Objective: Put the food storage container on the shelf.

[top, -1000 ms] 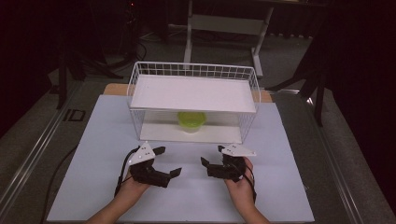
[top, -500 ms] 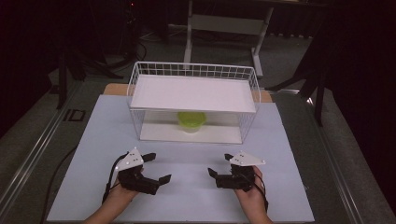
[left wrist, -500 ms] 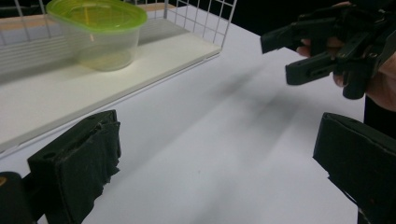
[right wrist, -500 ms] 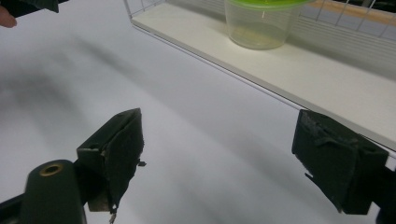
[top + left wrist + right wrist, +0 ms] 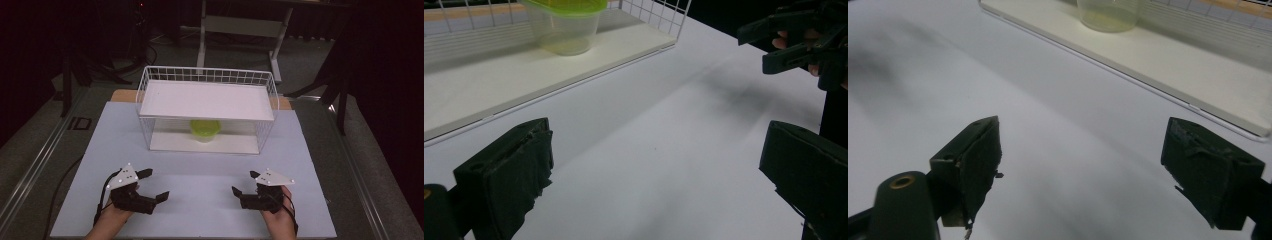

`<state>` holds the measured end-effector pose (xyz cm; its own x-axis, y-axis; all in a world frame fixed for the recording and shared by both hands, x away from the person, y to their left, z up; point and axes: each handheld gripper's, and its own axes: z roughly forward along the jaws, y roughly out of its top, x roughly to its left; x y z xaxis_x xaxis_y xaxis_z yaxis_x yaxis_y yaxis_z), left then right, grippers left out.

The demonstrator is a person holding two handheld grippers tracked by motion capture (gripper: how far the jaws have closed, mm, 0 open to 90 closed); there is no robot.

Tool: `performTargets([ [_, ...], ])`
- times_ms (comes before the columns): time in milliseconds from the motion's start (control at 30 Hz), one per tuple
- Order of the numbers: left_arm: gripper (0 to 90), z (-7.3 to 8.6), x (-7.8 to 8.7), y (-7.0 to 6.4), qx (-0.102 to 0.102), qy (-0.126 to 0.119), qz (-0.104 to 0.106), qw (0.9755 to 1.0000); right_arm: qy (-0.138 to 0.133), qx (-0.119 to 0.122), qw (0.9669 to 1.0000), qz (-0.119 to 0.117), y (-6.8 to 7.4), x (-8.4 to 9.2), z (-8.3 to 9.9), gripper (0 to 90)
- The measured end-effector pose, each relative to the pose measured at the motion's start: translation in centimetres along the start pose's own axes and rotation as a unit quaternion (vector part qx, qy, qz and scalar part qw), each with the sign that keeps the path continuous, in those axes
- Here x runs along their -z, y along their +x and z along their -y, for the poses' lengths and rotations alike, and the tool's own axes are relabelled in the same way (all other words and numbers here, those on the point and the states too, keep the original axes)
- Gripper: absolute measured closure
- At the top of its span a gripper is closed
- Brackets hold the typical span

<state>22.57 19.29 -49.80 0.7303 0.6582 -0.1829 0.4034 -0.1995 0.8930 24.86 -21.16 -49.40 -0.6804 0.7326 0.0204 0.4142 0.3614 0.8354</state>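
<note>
Though lidded, cup (image 5: 205, 130) inside basket (image 5: 210, 75)

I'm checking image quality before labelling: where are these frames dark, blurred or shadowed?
High view: surroundings nearly black, while the white table is evenly lit. Left gripper view: soft shadow streaks on the table, and the near jaws look soft. Right gripper view: a blurry shadow at upper left; the container is cropped by the frame's top edge.

High view: the room is dim and its edges fall to near black; the white surface (image 5: 210, 170) is the brightest area, evenly lit from above, slightly soft. Gripper views: the black fingers (image 5: 509, 170) are sharp. Soft grey shadows cross the surface; the green-lidded cup (image 5: 566, 22) is mildly blurred.
</note>
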Motion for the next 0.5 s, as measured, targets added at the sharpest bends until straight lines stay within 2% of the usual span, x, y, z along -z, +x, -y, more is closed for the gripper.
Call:
performTargets([
  [267,1.6,0.6,0.3,0.5,0.008,-0.004,-0.007,0.9999,0.002,0.010,0.9999,0.009,-0.4,1.1,0.7,16.3],
  [367,1.6,0.8,0.3,0.6,0.008,-0.004,0.000,1.0000,0.003,0.013,0.9998,0.011,-0.6,1.4,0.9,16.3],
  [500,1.6,1.0,0.3,0.8,0.012,-0.009,-0.001,0.9999,-0.005,0.002,1.0000,0.004,-1.1,1.7,1.1,16.3],
])
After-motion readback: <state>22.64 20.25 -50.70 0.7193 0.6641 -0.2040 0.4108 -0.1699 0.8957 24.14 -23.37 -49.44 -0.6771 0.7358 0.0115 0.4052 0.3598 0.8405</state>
